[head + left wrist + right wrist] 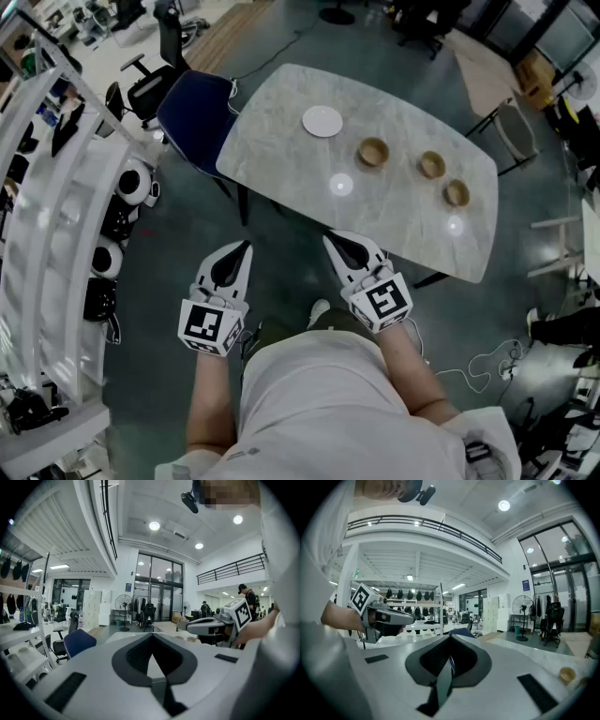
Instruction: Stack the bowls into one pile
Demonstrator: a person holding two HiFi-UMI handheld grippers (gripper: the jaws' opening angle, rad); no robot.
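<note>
Bowls (pixel 432 165): we count three brown ones, all on the table (pixel 281 141), each standing alone and none stacked.
First bowl (pixel 373 152): we see it near the plate (pixel 322 121), on the plate's right and apart from it.
Second bowl (pixel 432 165): we find it further right, well apart from the first.
Third bowl (pixel 457 193): it stands near the second, closer to us, with a gap between them.
Plate: white and flat, it lies alone toward the table's far side.
Left gripper (pixel 244 249): we hold it over the floor (pixel 169 272), short of the table and well apart from every bowl. Its own view shows the jaws pressed together with nothing between them.
Right gripper (pixel 332 241): we hold it beside the left one, its tip just at the table's near edge in the head view. Its own view shows the jaws closed on nothing, with only a thin slit between them.
Across views: each gripper view shows the other gripper at its side, and the right gripper view catches one bowl at its lower right edge; we cannot tell which.
Chair (pixel 197 117): blue, it stands at the table's left end.
Shelves (pixel 56 216): white, they run along the left and carry dark gear.
Glare: two bright spots lie on the tabletop, one below the plate and one near the third bowl.
</note>
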